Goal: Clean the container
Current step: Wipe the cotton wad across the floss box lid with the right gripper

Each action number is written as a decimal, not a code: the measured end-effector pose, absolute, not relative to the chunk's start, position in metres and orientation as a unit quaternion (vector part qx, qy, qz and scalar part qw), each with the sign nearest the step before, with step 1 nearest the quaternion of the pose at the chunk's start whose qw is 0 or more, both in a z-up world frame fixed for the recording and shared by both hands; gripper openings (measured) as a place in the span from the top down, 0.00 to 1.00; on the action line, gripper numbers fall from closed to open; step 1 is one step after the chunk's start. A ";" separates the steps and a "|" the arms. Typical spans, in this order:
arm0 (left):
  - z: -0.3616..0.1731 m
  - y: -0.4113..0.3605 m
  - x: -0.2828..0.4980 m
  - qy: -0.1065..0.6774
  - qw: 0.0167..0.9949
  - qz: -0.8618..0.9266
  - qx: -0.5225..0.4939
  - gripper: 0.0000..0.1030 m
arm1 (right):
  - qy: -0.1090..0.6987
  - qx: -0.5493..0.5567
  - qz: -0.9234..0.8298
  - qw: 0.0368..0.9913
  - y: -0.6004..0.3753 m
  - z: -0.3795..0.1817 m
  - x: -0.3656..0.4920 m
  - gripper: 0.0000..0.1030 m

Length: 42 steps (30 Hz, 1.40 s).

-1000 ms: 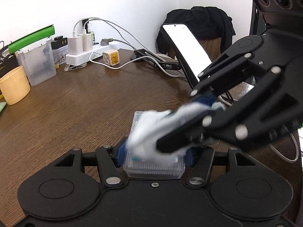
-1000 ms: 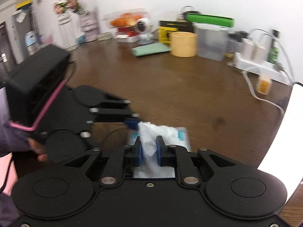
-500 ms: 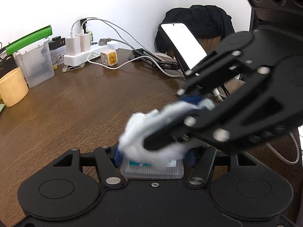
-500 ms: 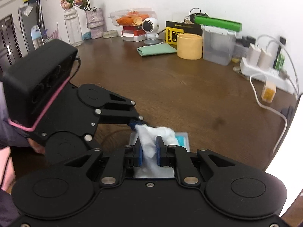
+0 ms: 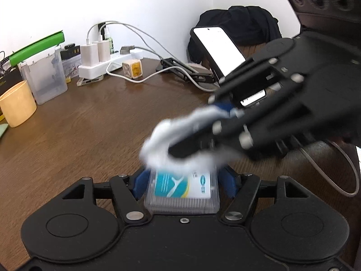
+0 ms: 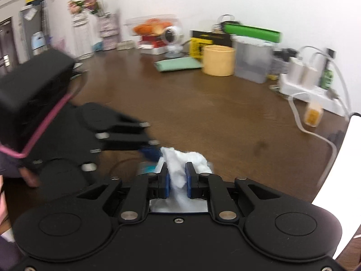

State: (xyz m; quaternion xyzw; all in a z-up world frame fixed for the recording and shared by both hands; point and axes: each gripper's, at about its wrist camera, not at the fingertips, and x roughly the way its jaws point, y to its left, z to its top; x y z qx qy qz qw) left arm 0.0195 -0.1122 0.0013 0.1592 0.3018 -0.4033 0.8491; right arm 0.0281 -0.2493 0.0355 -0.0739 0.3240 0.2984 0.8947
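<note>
A: Left wrist view first. What is nearest?

B: The left hand-held gripper (image 5: 182, 180), its blue pads pressed against both sides of a small clear plastic container with a teal and white label (image 5: 183, 187). It is clamped on that box, which sits low over the dark brown wooden table (image 5: 90, 122), near the table's near edge.

A: And above the box?

B: A crumpled white tissue wad (image 5: 167, 144), blurred, lying on the far part of the container's top. The right hand-held gripper (image 5: 216, 117) comes in from the right side and has the wad pinched between its narrow fingers.

A: Does the right wrist view agree?

B: Yes. The right hand-held gripper (image 6: 177, 177) shows its two blue pads close together with the white tissue wad (image 6: 182, 160) squeezed between them. A teal corner of the container (image 6: 147, 169) peeks out just left of the wad, with the left hand-held gripper (image 6: 151, 151) touching it from the left.

A: Farther back?

B: Toward the table's far edge stand a pale yellow round cup (image 6: 217, 61), a clear plastic jug with a green lid (image 6: 253, 58) just beside it, and a white power strip with chargers (image 6: 309, 83) near the far right corner. A phone with a lit white screen (image 5: 217, 49) leans on a stand at the right edge.
</note>
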 end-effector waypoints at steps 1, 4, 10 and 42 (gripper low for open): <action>0.002 -0.110 0.018 0.303 0.848 -0.403 0.160 0.36 | 0.325 -0.072 0.292 0.897 -0.254 0.036 0.029 0.86; 0.001 -0.107 0.015 0.299 0.847 -0.410 0.158 0.43 | 0.331 -0.067 0.292 0.895 -0.260 0.037 0.024 0.86; -0.001 -0.112 0.015 0.287 0.847 -0.419 0.158 0.44 | 0.323 -0.077 0.336 0.881 -0.240 0.037 0.016 0.86; -0.002 -0.110 0.012 0.287 0.849 -0.419 0.147 0.44 | 0.326 -0.071 0.273 0.902 -0.270 0.039 0.019 0.86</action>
